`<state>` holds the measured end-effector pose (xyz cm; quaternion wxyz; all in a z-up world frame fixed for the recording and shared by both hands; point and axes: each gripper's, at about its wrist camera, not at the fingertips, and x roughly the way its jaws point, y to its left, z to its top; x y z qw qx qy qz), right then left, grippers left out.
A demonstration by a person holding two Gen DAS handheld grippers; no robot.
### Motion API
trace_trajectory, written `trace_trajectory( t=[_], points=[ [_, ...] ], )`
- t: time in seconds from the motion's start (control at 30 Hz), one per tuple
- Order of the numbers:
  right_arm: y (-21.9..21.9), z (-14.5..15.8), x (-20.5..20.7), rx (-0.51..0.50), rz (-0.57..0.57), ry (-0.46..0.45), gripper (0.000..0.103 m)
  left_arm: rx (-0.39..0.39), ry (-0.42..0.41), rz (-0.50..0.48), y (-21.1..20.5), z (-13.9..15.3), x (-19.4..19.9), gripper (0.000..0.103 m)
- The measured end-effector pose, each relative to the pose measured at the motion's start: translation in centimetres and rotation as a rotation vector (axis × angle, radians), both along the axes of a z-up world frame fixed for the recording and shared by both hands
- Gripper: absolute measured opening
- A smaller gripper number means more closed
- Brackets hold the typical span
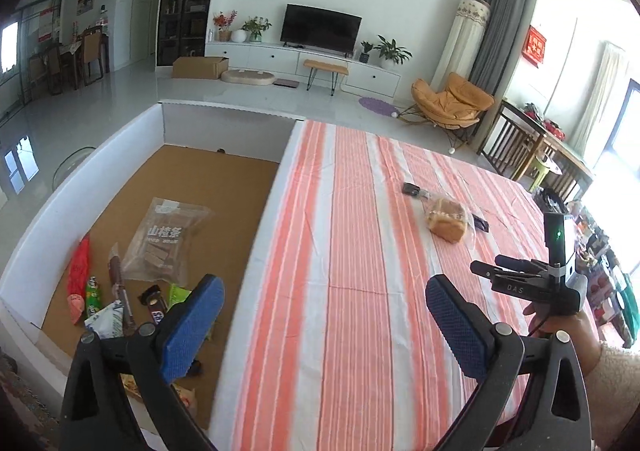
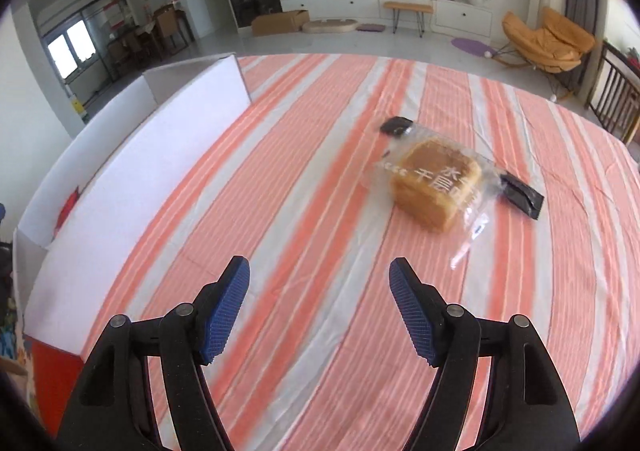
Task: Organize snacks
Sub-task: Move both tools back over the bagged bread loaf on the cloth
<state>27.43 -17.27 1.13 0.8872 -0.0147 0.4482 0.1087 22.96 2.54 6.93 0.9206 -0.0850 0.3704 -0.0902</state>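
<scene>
A wrapped bread loaf (image 2: 436,187) in clear plastic with black ends lies on the striped tablecloth (image 2: 300,191); it also shows in the left wrist view (image 1: 448,221). My right gripper (image 2: 320,307) is open and empty, a short way in front of the loaf; its body also shows in the left wrist view (image 1: 528,279). My left gripper (image 1: 324,327) is open and empty, above the edge between the tablecloth and a white-walled cardboard box (image 1: 200,179). The box holds several snacks, among them a clear bag of brown bars (image 1: 164,243) and a red packet (image 1: 78,279).
The box's white wall (image 2: 168,139) runs along the table's left side. Beyond the table stand a TV unit (image 1: 320,59), an orange lounge chair (image 1: 448,103) and a wooden bench (image 1: 532,143) at the right.
</scene>
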Motion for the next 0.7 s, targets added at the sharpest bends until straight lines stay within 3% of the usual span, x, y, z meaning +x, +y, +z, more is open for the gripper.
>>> trace_trajectory(
  t=[0.13, 0.27, 0.43, 0.6, 0.7],
  points=[
    [-8.0, -2.4, -2.0, -0.078, -0.181, -0.018, 0.075, 0.024, 0.087, -0.13, -8.1, -4.6, 2.8, 0.101],
    [-12.6, -3.8, -3.4, -0.103, -0.28, -0.014, 0.075, 0.079, 0.149, -0.14, -13.5, -10.3, 7.0, 0.1],
    [-14.4, -4.4, -4.0, -0.071, -0.317, -0.033, 0.077, 0.181, 0.128, -0.114, -16.3, -13.3, 10.9, 0.1],
    [-14.4, -4.7, -3.5, -0.072, -0.312, -0.028, 0.082, 0.245, 0.146, -0.102, -17.3, -15.3, 12.3, 0.1],
    [-14.6, -5.1, -3.9, -0.073, -0.322, -0.025, 0.085, 0.24, 0.151, -0.107, -16.9, -15.6, 12.3, 0.102]
  ],
)
